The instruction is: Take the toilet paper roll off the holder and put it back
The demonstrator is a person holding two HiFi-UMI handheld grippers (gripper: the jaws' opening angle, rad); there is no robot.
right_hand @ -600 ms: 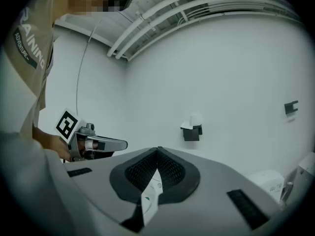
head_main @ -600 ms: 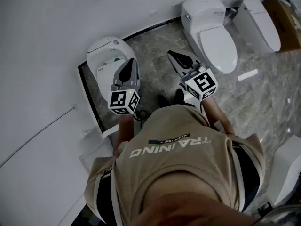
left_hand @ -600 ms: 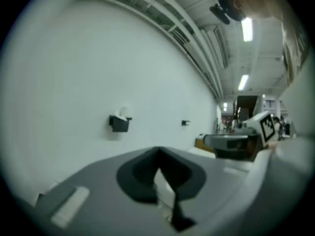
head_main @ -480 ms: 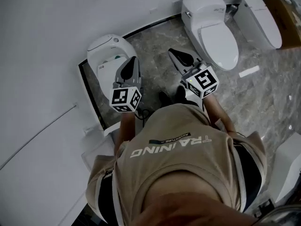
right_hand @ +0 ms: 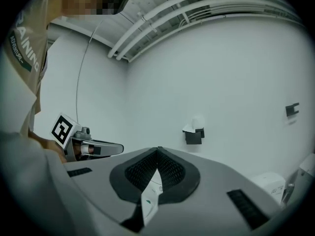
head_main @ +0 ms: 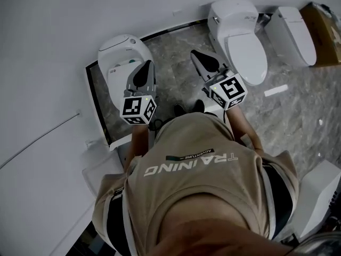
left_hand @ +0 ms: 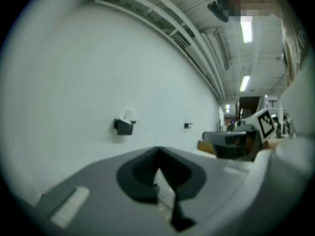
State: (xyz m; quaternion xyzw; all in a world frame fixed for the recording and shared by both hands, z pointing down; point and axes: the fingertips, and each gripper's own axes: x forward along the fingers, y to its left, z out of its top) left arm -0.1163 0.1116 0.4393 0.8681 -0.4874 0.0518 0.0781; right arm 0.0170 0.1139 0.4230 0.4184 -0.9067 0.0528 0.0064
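A small black holder (left_hand: pixel 124 127) is fixed to the white wall, far ahead of both grippers, with the white toilet paper roll (left_hand: pixel 129 116) on top of it. The right gripper view shows the same holder (right_hand: pixel 194 136) and roll (right_hand: pixel 198 122). My left gripper (head_main: pixel 144 72) and right gripper (head_main: pixel 201 58) are held side by side in front of the person's chest, pointing towards the wall. Both are shut with nothing between the jaws. Neither the holder nor the roll shows in the head view.
A white toilet (head_main: pixel 120 56) stands on the marble floor just beyond the left gripper. A second toilet (head_main: pixel 242 36) is beyond the right gripper, with a third white fixture (head_main: pixel 291 28) and a cardboard box (head_main: pixel 323 21) further right. A second small black fitting (right_hand: pixel 292 109) is on the wall.
The head view has shifted slightly, so both grippers sit a little higher and further left in it. Both grippers stay shut and keep their spacing.
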